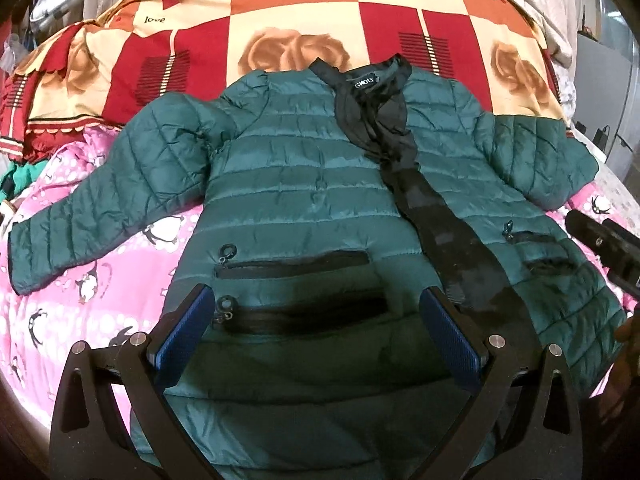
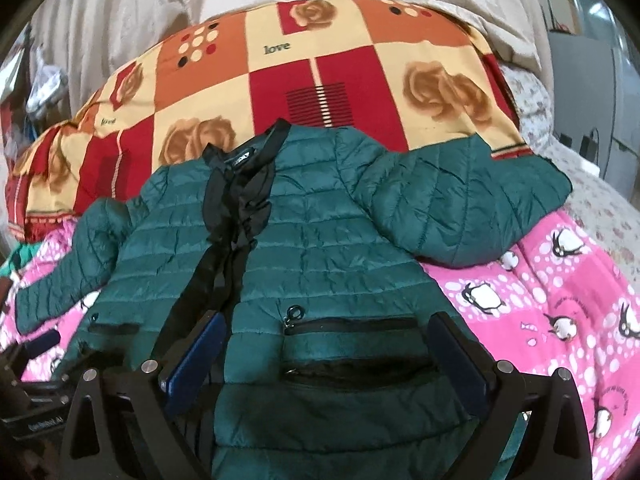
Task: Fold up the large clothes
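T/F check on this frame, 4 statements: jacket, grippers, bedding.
1. The green puffer jacket lies front side up, open down the middle, black lining showing. True.
2. The left gripper is clamped on a sleeve. False: its jaws are open over the hem area, gripping nothing.
3. The right gripper is open. True.
4. The jacket rests on a plain white sheet. False: a pink penguin blanket lies beneath.

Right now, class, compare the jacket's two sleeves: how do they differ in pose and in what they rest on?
1. The left-side sleeve stretches out long from the jacket; the right-side sleeve looks bunched and shorter.
2. The left-side sleeve lies on the pink penguin blanket; the right-side sleeve's upper edge touches the rose-print quilt.
Both are dark green and quilted.
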Demonstrator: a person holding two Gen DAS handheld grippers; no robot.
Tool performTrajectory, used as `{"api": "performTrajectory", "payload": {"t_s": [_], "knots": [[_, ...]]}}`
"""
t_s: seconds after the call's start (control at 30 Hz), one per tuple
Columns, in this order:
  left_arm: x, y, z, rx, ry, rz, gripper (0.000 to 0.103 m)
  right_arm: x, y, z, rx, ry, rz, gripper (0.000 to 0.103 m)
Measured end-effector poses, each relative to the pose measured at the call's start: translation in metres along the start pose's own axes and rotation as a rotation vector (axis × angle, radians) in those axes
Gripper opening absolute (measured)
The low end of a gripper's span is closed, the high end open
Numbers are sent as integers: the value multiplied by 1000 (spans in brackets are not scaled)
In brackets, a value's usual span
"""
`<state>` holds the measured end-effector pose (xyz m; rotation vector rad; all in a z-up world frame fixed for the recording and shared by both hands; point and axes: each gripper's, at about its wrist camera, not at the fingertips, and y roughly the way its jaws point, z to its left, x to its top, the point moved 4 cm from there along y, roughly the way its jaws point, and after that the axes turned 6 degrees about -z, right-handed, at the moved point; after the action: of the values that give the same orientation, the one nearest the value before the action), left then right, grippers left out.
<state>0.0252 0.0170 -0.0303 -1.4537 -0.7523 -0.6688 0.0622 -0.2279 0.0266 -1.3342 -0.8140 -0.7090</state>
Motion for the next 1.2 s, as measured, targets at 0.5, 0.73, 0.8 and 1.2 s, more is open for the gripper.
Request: {"api": "performTrajectory", "payload": {"t_s": [0.5, 0.73, 0.8, 1.2], "knots": [[-1, 5, -2, -12, -17, 26, 103, -8, 1, -1, -4, 11, -1, 101], [-1, 5, 0, -13, -21, 30, 103, -8, 3, -1, -6, 10, 0, 101], [-1, 5, 0, -14, -24, 31, 103, -8, 3, -1, -7, 6, 1, 101], [-2, 6, 1, -7, -21, 30, 103, -6, 1, -5, -9, 14, -10, 101]]}}
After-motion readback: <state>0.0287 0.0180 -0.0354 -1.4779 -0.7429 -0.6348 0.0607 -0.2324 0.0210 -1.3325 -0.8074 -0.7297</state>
